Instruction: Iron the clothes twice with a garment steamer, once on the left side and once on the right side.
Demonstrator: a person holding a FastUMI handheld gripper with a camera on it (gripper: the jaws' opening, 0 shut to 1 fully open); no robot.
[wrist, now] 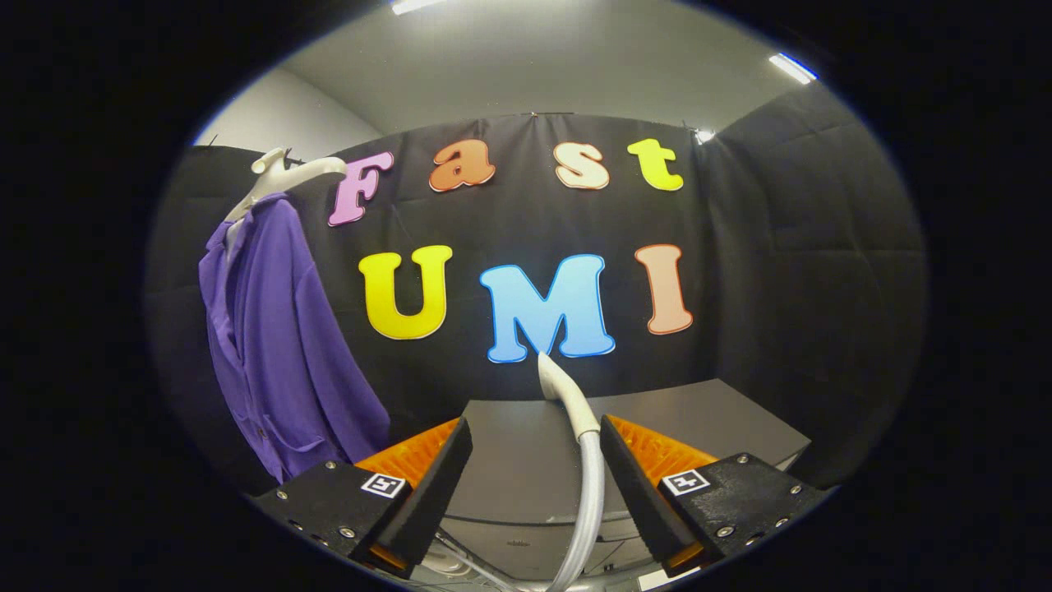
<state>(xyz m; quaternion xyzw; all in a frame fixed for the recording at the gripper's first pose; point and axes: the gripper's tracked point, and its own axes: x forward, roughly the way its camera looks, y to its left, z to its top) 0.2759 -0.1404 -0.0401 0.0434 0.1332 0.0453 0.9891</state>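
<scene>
- Hand-held gripper (536, 440): its fingers stand wide apart and hold nothing. One finger lies just beside the steamer's handle, and whether it touches the handle cannot be told; the other finger is well clear of it.
- Garment steamer (567, 395): a pale nozzle head on a ribbed grey hose (590, 501) rises between the fingers, nearer the right one, with its tip pointing up and slightly left, beyond the fingertips.
- Counter (699, 411): a dark grey top lying just ahead of and beyond the fingers, behind the steamer.
- Purple shirt (271, 345): it hangs on a white hanger (288, 173), well off to the left of the hand-held gripper and farther away, against the black wall.
- Stage, as judged: the grasp on the steamer is not yet made, and neither ironing pass appears to have begun.
- Risk 1: because the handle sits off-centre, closing now could let the right finger meet it first and push it sideways, giving a skewed or slipping hold.
- Risk 2: the hose trails down below the fingers, so a long swing left to the shirt could drag or snag it and twist the nozzle off the cloth.
- Risk 3: a loosely hung shirt may swing away under the nozzle, leaving one side poorly steamed.
</scene>
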